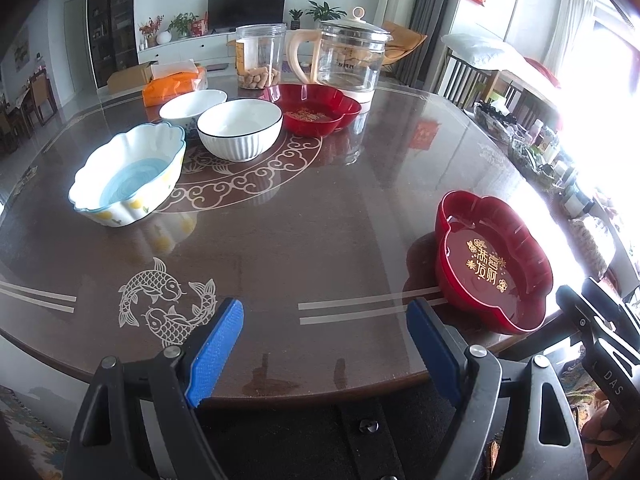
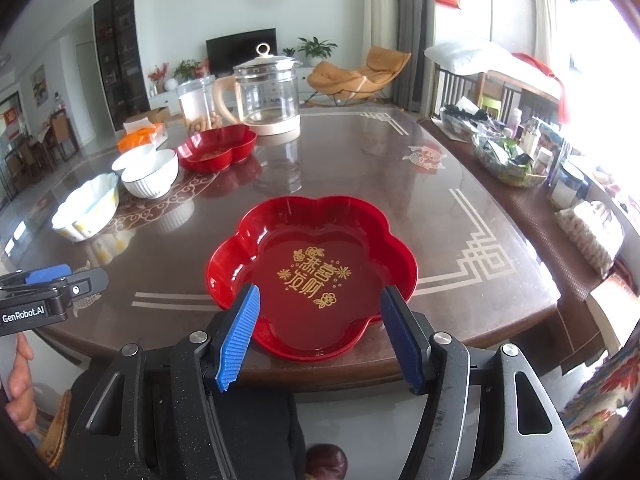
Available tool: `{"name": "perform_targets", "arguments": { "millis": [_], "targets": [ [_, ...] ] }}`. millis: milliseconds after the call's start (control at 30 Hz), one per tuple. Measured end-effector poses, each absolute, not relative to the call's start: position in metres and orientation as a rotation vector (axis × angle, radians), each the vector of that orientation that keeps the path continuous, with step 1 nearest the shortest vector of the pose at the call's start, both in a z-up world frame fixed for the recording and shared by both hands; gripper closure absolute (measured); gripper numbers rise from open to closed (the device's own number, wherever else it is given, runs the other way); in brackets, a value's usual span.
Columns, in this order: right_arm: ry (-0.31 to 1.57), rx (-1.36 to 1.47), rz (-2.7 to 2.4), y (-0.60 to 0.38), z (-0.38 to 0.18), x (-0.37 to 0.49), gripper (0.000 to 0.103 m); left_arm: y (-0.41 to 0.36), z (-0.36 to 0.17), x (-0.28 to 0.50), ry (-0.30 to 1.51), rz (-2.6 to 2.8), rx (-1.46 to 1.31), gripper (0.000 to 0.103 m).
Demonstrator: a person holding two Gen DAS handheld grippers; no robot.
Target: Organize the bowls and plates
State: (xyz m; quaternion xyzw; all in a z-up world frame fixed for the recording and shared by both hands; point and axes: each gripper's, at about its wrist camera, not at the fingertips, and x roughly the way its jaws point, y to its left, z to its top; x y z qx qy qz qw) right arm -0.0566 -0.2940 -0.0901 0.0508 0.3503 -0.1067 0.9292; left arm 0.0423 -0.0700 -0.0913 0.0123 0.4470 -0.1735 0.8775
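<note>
A red flower-shaped plate [image 2: 312,276] with gold characters lies at the table's near edge, also in the left wrist view [image 1: 494,262]. My right gripper [image 2: 320,300] is open, its blue pads either side of the plate's near rim, holding nothing. My left gripper [image 1: 326,312] is open and empty above the table's front edge, left of that plate. A second red plate [image 1: 314,109] sits further back. A white ribbed bowl [image 1: 239,129], a smaller white bowl [image 1: 192,107] and a scalloped bowl with a blue inside [image 1: 128,174] stand at the left.
A glass kettle [image 1: 348,58], a clear jar with snacks [image 1: 260,56] and an orange tissue pack [image 1: 174,84] stand at the back of the table [image 1: 320,208]. A cluttered side counter [image 2: 520,168] runs along the right. The left gripper also shows in the right wrist view [image 2: 52,284].
</note>
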Motion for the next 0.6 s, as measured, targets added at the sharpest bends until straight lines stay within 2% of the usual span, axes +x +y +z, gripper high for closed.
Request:
{"name": "perform_targets", "arguments": {
  "millis": [600],
  "targets": [
    [0.712, 0.106, -0.208, -0.2915, -0.0849, -0.0549, 0.036, -0.0622, -0.09, 0.0458, 0.942, -0.335, 0.019, 0.019]
  ]
}}
